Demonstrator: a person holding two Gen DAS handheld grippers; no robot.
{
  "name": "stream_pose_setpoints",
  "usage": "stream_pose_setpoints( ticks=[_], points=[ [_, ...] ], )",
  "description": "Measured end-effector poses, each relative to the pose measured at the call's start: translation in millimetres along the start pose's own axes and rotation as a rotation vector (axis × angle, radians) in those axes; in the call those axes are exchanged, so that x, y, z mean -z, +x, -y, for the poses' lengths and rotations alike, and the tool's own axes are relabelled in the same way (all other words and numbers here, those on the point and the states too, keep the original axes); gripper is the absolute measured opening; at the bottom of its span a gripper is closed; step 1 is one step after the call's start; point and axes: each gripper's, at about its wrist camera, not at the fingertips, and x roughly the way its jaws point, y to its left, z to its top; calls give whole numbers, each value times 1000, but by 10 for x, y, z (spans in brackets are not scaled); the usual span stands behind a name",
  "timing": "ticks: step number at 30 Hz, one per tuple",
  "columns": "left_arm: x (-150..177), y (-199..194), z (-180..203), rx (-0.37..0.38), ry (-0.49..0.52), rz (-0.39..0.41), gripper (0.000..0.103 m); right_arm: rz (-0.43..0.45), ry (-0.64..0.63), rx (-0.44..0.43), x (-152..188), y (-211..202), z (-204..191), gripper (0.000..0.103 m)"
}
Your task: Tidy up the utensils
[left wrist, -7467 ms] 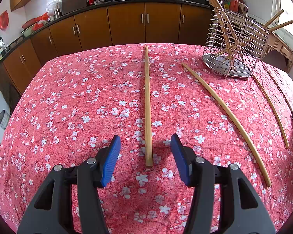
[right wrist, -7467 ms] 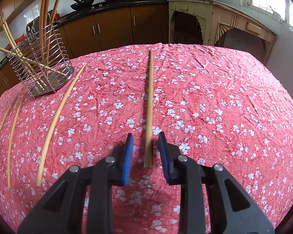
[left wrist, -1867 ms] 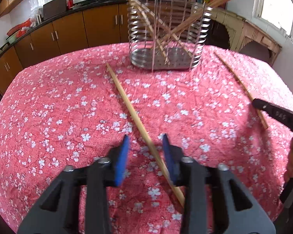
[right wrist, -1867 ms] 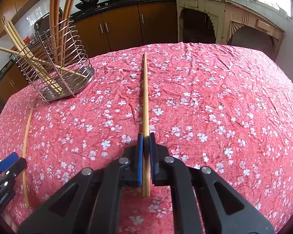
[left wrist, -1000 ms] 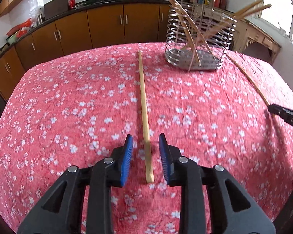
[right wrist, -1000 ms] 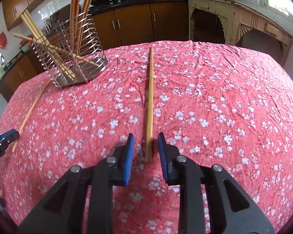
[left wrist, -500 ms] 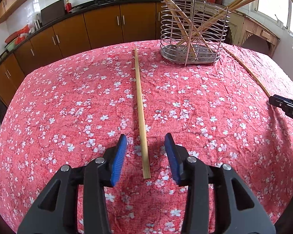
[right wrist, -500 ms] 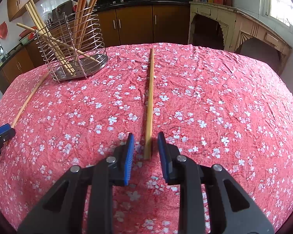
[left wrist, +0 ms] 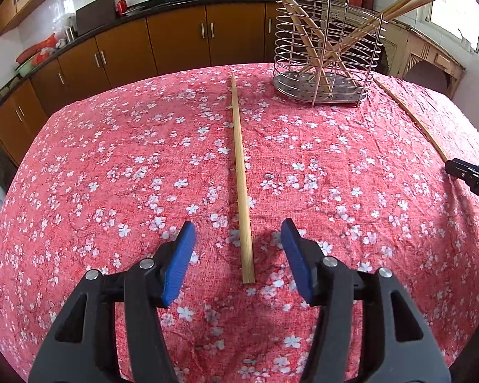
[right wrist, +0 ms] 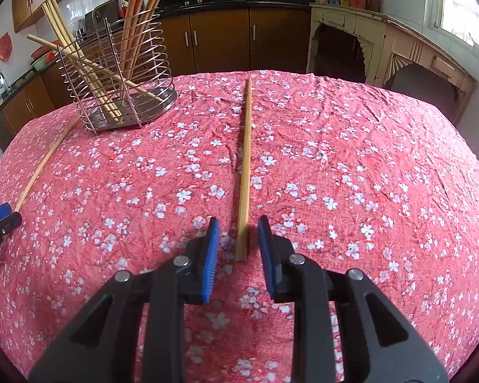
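A long bamboo chopstick point(left wrist: 241, 178) lies on the red flowered tablecloth, its near end between the wide-open jaws of my left gripper point(left wrist: 238, 249). In the right wrist view another chopstick point(right wrist: 244, 172) lies on the cloth with its near end between the partly open jaws of my right gripper point(right wrist: 238, 242), untouched. A wire utensil holder point(left wrist: 327, 57) with several chopsticks stands at the back; it also shows in the right wrist view point(right wrist: 118, 76). The same chopstick point(left wrist: 412, 118) runs to the right gripper at the left view's right edge.
The left gripper's chopstick point(right wrist: 44, 166) lies at the left of the right wrist view. Brown kitchen cabinets point(left wrist: 175, 44) and a counter stand behind the table. A cream wooden side table point(right wrist: 392, 51) stands at the back right.
My left gripper's jaws have opened wider around the chopstick's near end. My right gripper, earlier shut on its chopstick, has stayed partly open with the stick lying on the cloth.
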Motion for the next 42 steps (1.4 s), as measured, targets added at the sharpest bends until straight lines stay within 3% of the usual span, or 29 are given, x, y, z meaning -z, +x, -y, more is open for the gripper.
stream_pose_setpoints(
  ticks=[35,39,42],
  points=[
    [26,-18,38,0,2,-2,56,0,-5,6,0,0,-13,26],
    [69,-64,77,9,7,3,44,0,-4,6,1,-1,-16,25],
    [74,-85,134,13,19,9,25,2,4,2,1,-6,9,9]
  ],
)
